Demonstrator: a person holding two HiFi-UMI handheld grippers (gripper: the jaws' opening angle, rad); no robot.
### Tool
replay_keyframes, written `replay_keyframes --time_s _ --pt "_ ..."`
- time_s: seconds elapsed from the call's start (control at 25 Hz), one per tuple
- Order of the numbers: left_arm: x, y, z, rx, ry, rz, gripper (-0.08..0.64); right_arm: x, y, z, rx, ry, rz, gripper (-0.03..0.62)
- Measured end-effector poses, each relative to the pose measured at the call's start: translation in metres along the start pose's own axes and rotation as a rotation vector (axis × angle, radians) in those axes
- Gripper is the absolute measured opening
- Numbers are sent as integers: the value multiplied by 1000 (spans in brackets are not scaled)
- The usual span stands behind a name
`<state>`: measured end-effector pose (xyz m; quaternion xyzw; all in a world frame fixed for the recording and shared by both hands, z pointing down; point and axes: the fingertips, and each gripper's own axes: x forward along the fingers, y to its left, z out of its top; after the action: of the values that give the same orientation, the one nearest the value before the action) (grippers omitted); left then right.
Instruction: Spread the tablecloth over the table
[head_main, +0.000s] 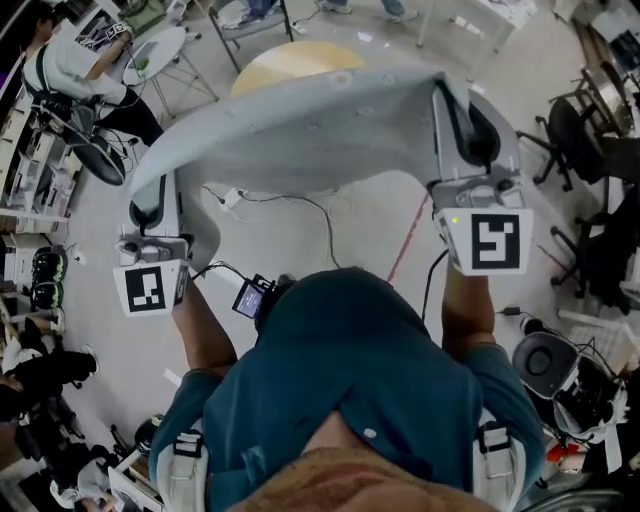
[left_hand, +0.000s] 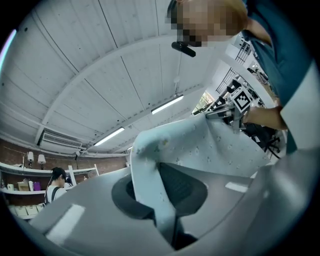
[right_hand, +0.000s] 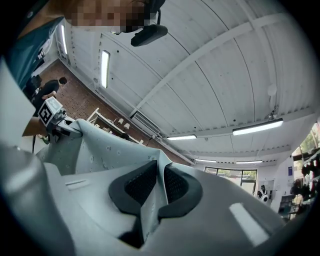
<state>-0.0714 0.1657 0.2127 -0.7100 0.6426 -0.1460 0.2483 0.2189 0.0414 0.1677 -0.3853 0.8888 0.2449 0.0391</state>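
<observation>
Your left gripper (head_main: 150, 207) and right gripper (head_main: 466, 115) each clamp an edge of the pale, small-sprigged tablecloth (head_main: 300, 128), stretched airborne between them before the far round table (head_main: 290, 62).

Tallied one tablecloth (head_main: 300, 130), one round wooden tabletop (head_main: 290, 62), and two tongs: left tongs (left_hand: 159, 200), right tongs (right_hand: 152, 190). Each bore one marker cube.

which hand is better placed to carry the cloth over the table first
Right, probably: the right tongs hold the tablecloth further forward, nearer the round table. The left tongs, also clamped on it, sit further back.
</observation>
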Motion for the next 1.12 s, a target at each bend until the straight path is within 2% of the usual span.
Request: replay_keyframes --time_s 0.44,0.56,0.72,0.84,0.96,1.12 --pt "50 2 -1 13 -9 -58 29 13 -27 -18 17 22 -60 25" --pt "72 21 -19 -6 -36 -99 29 33 -20 -20 -7 47 -101 25" --pt "108 58 -61 -39 -42 -131 29 82 -5 -30 -33 50 -145 25" --pt "140 57 -67 -29 -50 -145 29 96 -20 -53 -18 103 -139 25" --pt "178 45 -67 -38 -97 -206 29 94 -41 -61 -29 159 -191 25" --pt "211 67 -84 -65 -122 -243 29 119 -40 -63 -46 214 -231 25"
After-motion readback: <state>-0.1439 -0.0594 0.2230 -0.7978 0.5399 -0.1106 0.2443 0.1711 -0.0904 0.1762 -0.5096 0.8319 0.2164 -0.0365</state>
